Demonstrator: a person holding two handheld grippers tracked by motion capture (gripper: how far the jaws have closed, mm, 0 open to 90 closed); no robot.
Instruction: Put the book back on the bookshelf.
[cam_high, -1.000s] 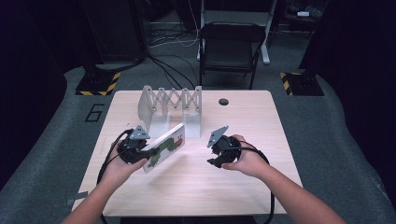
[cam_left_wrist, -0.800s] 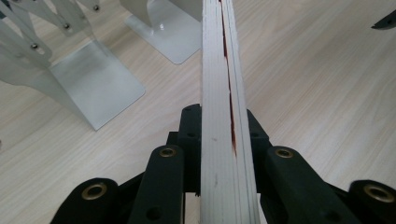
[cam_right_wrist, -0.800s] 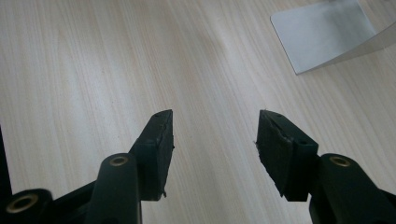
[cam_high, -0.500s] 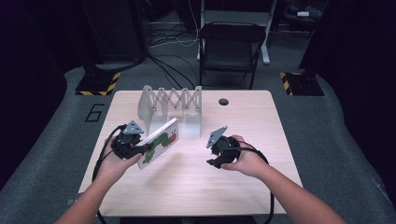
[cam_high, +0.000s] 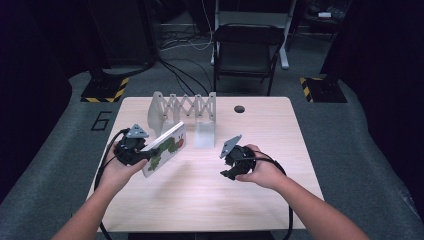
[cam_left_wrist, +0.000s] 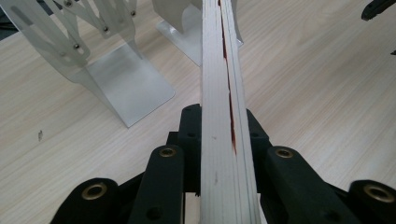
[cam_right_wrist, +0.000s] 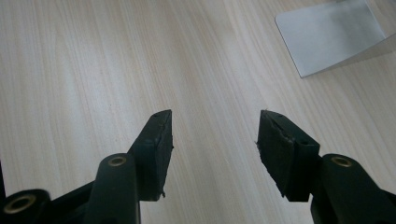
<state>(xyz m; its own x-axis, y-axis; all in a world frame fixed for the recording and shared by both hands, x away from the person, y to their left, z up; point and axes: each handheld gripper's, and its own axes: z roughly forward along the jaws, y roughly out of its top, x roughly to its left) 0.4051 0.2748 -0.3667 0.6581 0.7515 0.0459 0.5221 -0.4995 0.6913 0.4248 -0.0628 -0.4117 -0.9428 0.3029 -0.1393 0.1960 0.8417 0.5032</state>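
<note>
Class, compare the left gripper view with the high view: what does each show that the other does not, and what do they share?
Left gripper view alone: the book's page edges seen end-on, with a red streak between the pages, clamped between the left gripper's black jaws.

High view alone: the book's caterpillar cover, the person's forearms, the right gripper held over the table, a small dark disc near the far edge, the chair and the floor beyond.

Both: the wooden table, the white accordion book rack, and the book held in the left gripper.

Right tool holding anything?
No. In the right gripper view the right tool has its jaws spread apart, with just bare table between them.
</note>
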